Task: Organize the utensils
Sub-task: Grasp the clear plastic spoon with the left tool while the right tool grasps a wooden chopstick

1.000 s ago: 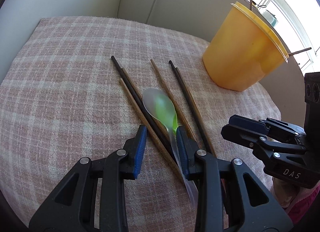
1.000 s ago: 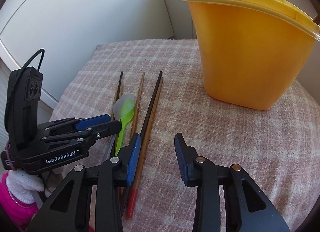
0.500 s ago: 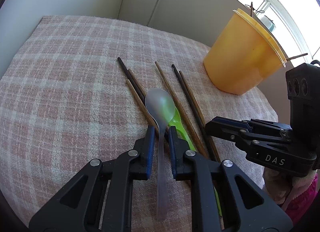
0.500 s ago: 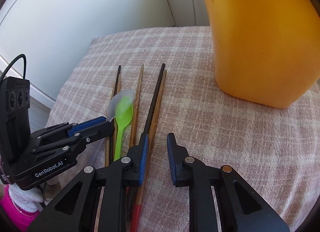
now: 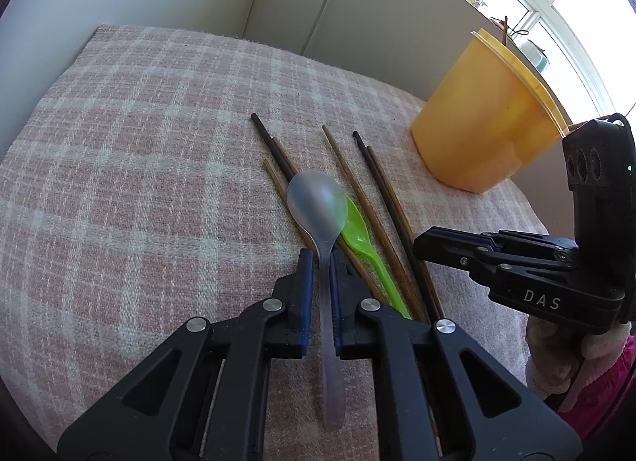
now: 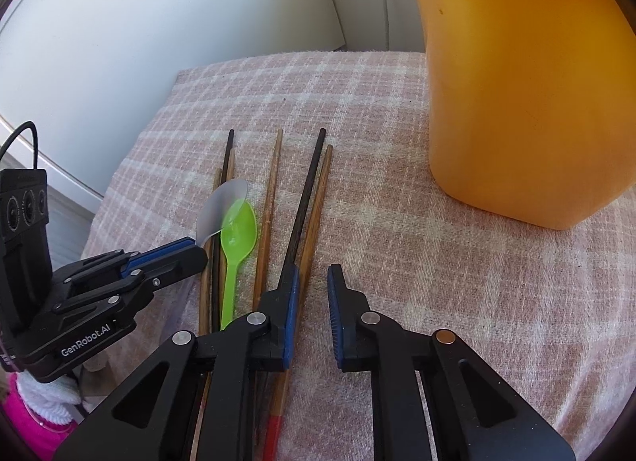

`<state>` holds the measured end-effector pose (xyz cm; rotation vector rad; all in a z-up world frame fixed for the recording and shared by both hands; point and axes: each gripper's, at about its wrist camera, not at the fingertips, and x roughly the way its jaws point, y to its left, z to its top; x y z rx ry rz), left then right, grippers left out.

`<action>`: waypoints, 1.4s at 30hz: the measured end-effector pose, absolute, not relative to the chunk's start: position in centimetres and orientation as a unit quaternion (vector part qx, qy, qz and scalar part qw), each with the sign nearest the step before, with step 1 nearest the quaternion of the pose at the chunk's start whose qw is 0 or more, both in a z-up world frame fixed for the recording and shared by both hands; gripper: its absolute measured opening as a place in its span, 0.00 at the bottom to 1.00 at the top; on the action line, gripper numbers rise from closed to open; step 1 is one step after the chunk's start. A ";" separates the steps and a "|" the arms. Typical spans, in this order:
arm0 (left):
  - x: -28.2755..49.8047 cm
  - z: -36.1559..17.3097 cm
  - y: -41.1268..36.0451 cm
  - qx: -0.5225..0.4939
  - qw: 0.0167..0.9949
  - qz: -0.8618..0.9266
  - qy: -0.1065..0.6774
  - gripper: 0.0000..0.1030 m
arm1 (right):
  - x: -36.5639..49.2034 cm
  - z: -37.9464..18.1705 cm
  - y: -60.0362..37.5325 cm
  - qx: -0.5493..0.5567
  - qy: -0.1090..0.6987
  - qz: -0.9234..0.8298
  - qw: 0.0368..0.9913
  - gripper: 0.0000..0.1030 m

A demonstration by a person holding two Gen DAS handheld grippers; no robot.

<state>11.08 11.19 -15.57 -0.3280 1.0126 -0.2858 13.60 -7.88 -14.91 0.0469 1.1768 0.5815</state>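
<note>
Utensils lie together on the checked cloth [image 5: 119, 190]: several chopsticks [image 6: 306, 198], a green spoon [image 6: 236, 230] and a clear spoon [image 5: 318, 206]. Your left gripper [image 5: 319, 262] has just closed on the clear spoon's handle, bowl pointing to the far side, raised over the green one. Your right gripper [image 6: 312, 282] has been closing too, yet a narrow gap remains; its left pad touches the brown chopstick [image 6: 316, 210] and nothing is clamped. The yellow container [image 6: 524, 83] stands far right.
</note>
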 end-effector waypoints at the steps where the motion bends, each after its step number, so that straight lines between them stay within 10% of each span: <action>1: 11.0 -15.7 11.6 -0.156 0.852 -0.134 0.481 0.06 | 13.6 -14.9 -7.8 0.017 0.548 0.272 0.791 0.12; 36: 9.5 -12.9 16.6 -0.173 0.846 -0.134 0.486 0.04 | 13.3 -12.2 -8.6 0.019 0.531 0.276 0.801 0.05; 42: 11.3 -13.8 14.9 -0.133 0.827 -0.131 0.530 0.20 | 13.0 -12.1 -8.7 0.021 0.529 0.276 0.803 0.05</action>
